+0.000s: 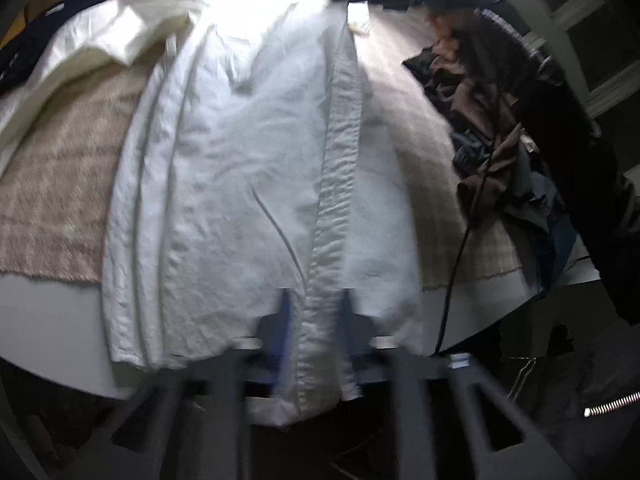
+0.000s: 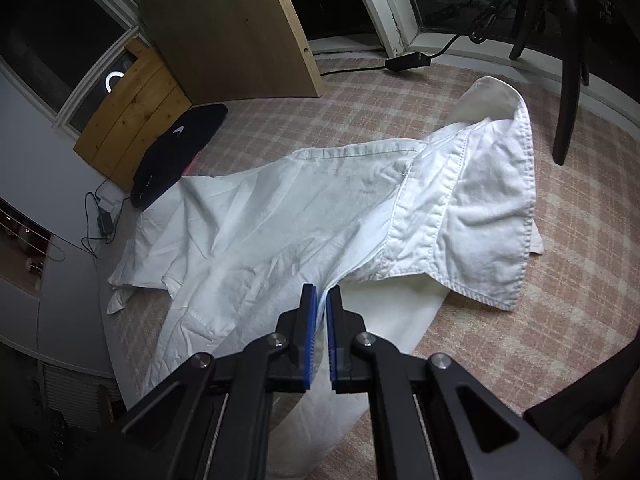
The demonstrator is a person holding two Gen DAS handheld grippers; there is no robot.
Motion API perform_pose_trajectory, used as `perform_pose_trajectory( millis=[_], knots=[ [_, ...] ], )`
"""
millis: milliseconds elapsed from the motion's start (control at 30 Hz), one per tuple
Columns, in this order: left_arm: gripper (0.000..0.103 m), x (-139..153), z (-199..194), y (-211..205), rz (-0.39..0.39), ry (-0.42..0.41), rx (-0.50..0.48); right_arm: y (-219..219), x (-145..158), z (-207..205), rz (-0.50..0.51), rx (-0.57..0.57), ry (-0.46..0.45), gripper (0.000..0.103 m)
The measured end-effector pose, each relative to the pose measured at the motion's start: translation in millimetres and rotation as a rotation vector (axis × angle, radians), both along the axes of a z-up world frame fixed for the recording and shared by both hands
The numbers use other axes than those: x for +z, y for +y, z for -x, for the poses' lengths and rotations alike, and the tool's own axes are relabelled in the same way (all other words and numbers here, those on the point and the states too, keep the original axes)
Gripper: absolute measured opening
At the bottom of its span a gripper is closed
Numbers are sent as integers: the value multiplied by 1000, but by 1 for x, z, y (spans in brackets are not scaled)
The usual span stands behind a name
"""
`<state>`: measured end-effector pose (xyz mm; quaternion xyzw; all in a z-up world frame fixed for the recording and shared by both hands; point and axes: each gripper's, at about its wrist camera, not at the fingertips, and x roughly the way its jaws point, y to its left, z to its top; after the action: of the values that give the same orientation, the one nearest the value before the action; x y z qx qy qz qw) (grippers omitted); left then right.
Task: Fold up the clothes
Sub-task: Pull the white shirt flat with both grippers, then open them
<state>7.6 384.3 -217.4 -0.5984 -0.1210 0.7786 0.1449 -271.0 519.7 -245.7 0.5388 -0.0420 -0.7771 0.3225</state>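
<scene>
With the white shirt (image 2: 304, 208) spread on the checked cloth (image 2: 560, 300), your right gripper (image 2: 321, 300) pinches a fold nearly closed while your left gripper (image 1: 316, 300), part-open, straddles the button placket (image 1: 340, 168) ungripped: re-clamp there before lifting together.

Dim room, dark fisheye corners, straight edges bowed in both views. Left wrist view motion-blurred all over; fingers (image 1: 286, 320) smeared, white shirt (image 1: 248, 152) blown out by glare at the far end. Right wrist view sharp, even soft light on the shirt, windows (image 2: 48, 32) black, ring-light reflection far left.
</scene>
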Motion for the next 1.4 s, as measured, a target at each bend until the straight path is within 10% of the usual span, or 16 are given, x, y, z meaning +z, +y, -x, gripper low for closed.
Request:
perform_pose_trajectory(
  millis=[367,500,700,1067,1400],
  knots=[
    [45,-2,21,50,219,73,-103,-2,13,8,-21,-12,0,5],
    [29,-10,30,44,260,52,-64,-4,21,9,-30,-9,10,5],
    [1,-1,21,15,195,43,-21,0,19,9,-41,-16,16,5],
    [1,66,23,17,6,126,-94,0,37,15,-84,-9,87,5],
    [14,3,49,61,-54,-60,-205,14,2,34,-278,-50,96,5]
  ],
)
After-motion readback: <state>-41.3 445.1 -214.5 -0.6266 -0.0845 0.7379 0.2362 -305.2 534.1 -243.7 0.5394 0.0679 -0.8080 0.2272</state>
